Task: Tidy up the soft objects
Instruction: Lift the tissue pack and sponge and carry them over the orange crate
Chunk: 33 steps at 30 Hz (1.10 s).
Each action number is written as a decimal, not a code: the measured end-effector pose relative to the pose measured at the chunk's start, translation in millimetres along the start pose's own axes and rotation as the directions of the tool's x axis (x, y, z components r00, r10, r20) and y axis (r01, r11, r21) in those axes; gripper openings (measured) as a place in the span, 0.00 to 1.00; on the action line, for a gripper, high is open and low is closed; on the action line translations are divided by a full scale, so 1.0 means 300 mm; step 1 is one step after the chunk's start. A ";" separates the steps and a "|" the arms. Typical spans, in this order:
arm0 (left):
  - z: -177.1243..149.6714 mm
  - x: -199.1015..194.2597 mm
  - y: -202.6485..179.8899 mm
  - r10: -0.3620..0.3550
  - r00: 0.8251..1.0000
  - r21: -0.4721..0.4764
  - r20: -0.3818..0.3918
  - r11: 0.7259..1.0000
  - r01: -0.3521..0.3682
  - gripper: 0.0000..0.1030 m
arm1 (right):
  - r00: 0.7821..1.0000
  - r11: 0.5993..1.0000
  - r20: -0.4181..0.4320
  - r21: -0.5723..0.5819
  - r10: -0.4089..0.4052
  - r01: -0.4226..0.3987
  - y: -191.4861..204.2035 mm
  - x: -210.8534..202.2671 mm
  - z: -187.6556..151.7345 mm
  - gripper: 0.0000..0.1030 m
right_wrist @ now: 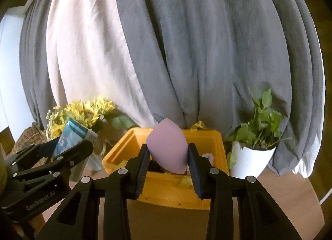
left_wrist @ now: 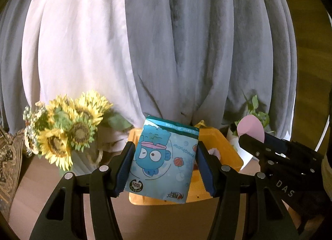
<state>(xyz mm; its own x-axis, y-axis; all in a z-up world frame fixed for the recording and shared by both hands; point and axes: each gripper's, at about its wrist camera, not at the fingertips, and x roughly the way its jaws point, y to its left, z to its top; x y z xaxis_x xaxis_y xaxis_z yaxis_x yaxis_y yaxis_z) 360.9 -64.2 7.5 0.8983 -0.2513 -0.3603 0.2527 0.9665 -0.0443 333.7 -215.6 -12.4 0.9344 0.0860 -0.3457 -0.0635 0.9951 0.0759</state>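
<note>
My left gripper (left_wrist: pixel 162 167) is shut on a blue tissue pack (left_wrist: pixel 160 160) with a cartoon fish, held above the near side of a yellow bin (left_wrist: pixel 228 150). The pack (right_wrist: pixel 72 138) and left gripper (right_wrist: pixel 68 146) also show at the left of the right wrist view. My right gripper (right_wrist: pixel 168 166) is shut on a pink egg-shaped sponge (right_wrist: pixel 168 148), held over the yellow bin (right_wrist: pixel 166 192). The sponge (left_wrist: pixel 251 127) and right gripper (left_wrist: pixel 267 142) show at the right of the left wrist view. Several soft items lie inside the bin, mostly hidden.
A sunflower bouquet (left_wrist: pixel 66 129) in a vase stands left of the bin. A green plant in a white pot (right_wrist: pixel 253 156) stands to its right. Grey and white curtains (right_wrist: pixel 186 53) hang behind. The bin sits on a brown table (right_wrist: pixel 166 223).
</note>
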 end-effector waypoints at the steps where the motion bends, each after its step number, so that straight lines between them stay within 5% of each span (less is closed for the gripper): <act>1: 0.007 0.008 0.000 0.001 1.000 0.003 0.002 1.000 -0.001 0.56 | 1.000 1.000 0.003 0.001 0.000 0.000 -0.002 0.007 0.005 0.37; 17: 0.071 0.196 0.029 0.005 1.000 0.023 -0.011 1.000 -0.005 0.56 | 1.000 1.000 -0.024 0.019 -0.009 0.009 -0.040 0.172 0.068 0.37; 33: 0.061 0.430 0.055 0.009 0.993 0.042 -0.115 0.999 -0.004 0.56 | 0.990 0.999 -0.137 0.036 -0.019 0.024 -0.080 0.393 0.054 0.37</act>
<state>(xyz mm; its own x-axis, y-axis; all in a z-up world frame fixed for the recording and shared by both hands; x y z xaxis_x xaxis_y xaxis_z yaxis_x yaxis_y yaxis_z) 487.6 -81.7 -22.8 0.8534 -0.2349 -0.4653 0.2637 0.9646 -0.0033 450.9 -230.2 -39.8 0.8788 0.0726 -0.4716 -0.0280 0.9945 0.1009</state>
